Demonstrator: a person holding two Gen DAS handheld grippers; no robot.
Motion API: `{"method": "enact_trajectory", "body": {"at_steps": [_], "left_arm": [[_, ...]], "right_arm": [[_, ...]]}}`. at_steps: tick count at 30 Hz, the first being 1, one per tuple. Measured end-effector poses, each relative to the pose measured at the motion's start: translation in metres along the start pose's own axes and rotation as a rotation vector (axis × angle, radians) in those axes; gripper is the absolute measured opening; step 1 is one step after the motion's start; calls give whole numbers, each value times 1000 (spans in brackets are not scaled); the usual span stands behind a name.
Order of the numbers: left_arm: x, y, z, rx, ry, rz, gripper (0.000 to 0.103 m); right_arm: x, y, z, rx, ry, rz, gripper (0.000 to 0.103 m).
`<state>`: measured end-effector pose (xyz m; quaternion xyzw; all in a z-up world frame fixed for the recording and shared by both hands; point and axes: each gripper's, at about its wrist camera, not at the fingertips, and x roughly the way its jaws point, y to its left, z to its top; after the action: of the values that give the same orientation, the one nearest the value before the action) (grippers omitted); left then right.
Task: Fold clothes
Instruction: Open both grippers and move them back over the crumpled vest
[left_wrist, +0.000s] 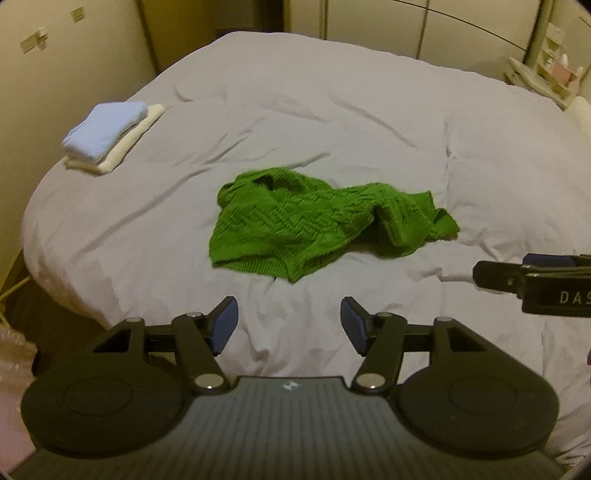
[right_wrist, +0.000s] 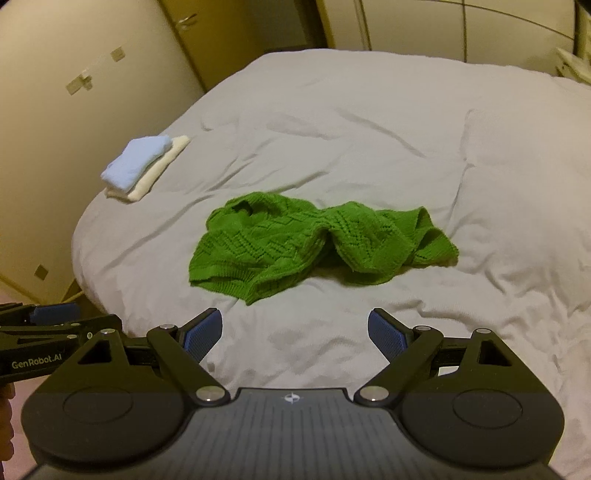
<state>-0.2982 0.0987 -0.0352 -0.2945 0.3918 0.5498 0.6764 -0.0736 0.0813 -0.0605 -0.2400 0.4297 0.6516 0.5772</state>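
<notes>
Both grippers, L (left_wrist: 289, 325) & R (right_wrist: 295, 334), spread wide, holding nothing, near crumpled green sweater (left_wrist: 314, 229), prob. unfolded.

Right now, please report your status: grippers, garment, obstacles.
Left hand-held gripper open, right hand-held gripper open, both empty. Green sweater crumpled on bed, untouched. Folded stack far left, nothing blocking.

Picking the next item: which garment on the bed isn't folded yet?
The green knit, crumpled mid-bed. The blue piece and the white one under it sit folded and stacked near the far left edge.
</notes>
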Motion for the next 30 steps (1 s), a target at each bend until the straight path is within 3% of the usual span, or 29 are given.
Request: {"method": "enact_trajectory", "body": {"at_steps": [10, 17, 23, 30], "left_arm": [[39, 26, 49, 109, -1, -65, 58], [80, 25, 48, 154, 86, -126, 58], [110, 10, 41, 122, 145, -156, 58], [143, -36, 29, 20, 203, -152, 59]], "right_arm": [[35, 1, 16, 147, -20, -56, 88], [67, -17, -7, 235, 68, -107, 88], [81, -51, -13, 254, 140, -153, 88], [101, -102, 0, 154, 224, -147, 88]]}}
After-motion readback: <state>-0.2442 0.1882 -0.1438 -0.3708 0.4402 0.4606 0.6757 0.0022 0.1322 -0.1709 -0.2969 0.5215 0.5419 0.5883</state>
